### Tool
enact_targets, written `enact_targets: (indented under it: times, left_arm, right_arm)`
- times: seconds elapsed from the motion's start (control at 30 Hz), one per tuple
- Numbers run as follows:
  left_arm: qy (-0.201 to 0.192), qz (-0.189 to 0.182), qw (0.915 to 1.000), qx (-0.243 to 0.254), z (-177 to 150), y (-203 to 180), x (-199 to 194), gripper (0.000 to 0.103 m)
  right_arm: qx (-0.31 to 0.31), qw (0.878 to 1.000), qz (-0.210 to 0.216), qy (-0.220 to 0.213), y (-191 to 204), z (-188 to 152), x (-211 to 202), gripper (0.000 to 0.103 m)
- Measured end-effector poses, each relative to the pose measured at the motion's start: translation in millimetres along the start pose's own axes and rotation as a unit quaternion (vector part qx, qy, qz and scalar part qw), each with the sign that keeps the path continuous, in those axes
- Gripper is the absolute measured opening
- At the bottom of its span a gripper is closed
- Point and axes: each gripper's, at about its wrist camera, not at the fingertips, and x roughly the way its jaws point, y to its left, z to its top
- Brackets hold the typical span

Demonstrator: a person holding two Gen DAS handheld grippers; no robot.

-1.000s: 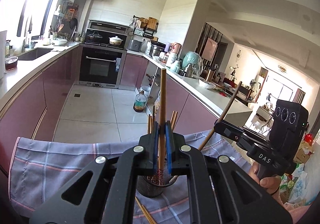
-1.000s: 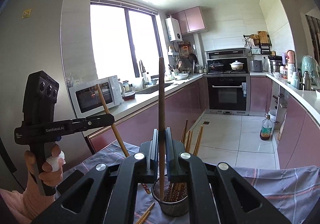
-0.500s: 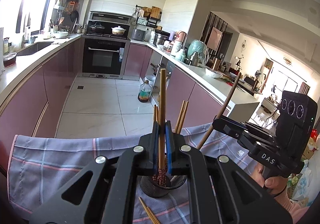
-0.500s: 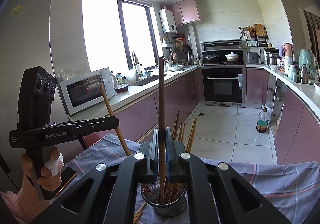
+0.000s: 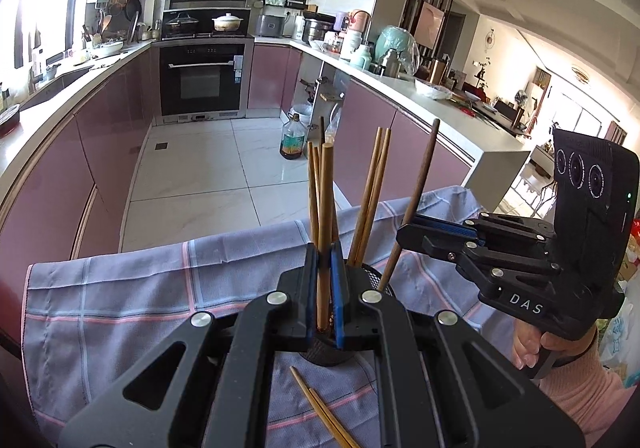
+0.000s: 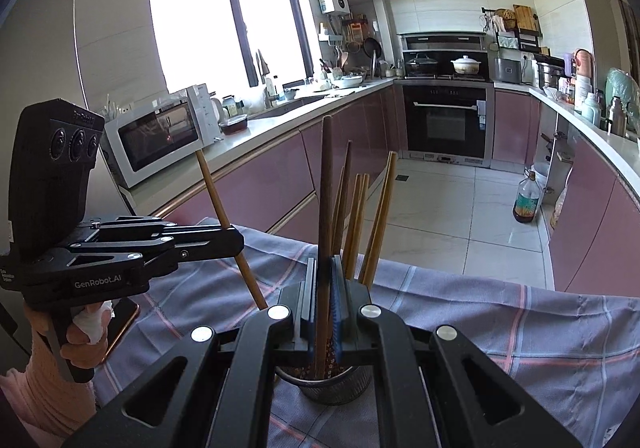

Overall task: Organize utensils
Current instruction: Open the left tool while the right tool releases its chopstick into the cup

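Note:
A dark mesh utensil holder [image 5: 366, 278] [image 6: 340, 388] stands on a purple checked cloth [image 5: 140, 288] and holds several wooden chopsticks [image 5: 370, 200] [image 6: 378, 216]. My left gripper [image 5: 324, 288] is shut on a light wooden chopstick [image 5: 326, 208], its lower end down in the holder. It also shows in the right wrist view [image 6: 224, 240]. My right gripper [image 6: 324, 304] is shut on a dark brown chopstick [image 6: 326, 188], also lowered into the holder; it shows in the left wrist view [image 5: 408, 236].
Two loose chopsticks [image 5: 320, 412] lie on the cloth in front of the holder. A phone [image 6: 120, 324] lies on the cloth at left. Kitchen counters [image 5: 420, 96], an oven [image 5: 204, 76] and an oil bottle [image 5: 291, 140] on the floor lie beyond.
Both grippers have come down and tilted toward the holder. Both held chopsticks have sunk lower into it, their tops now near the other chopsticks' height.

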Motion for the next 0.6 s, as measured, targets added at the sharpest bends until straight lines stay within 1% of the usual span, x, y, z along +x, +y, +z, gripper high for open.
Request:
enact_targets:
  times: [0.17,0.23,0.33,0.37,0.4,0.47,0.6]
  left_arm:
    - [0.02,0.008,0.9997,-0.005,1,7,19,0.007]
    - [0.024,0.007,0.9997,-0.007,2,8,25,0.007]
    - [0.024,0.006,0.9996,-0.01,3,10,31,0.009]
    - [0.024,0.006,0.9996,-0.014,2,11,33,0.012]
    - [0.024,0.006,0.9995,-0.019,1,14,35,0.017]
    - [0.023,0.005,0.9993,-0.028,-4,19,35,0.017]
    - [0.013,0.012,0.9992,-0.036,-17,26,31,0.019]
  right_arm:
    - [0.008,1.0,-0.007,0.005,-2,0,5,0.006]
    - [0.012,1.0,-0.01,0.006,-4,0,6,0.008]
    - [0.018,1.0,-0.013,0.004,-5,-1,8,0.009]
    - [0.02,1.0,-0.013,0.002,-6,-1,8,0.009]
    - [0.021,1.0,-0.012,0.003,-6,-1,8,0.011]
    - [0.022,1.0,-0.013,-0.001,-7,-2,8,0.015]
    - [0.025,1.0,-0.008,0.0,-7,-3,8,0.015]
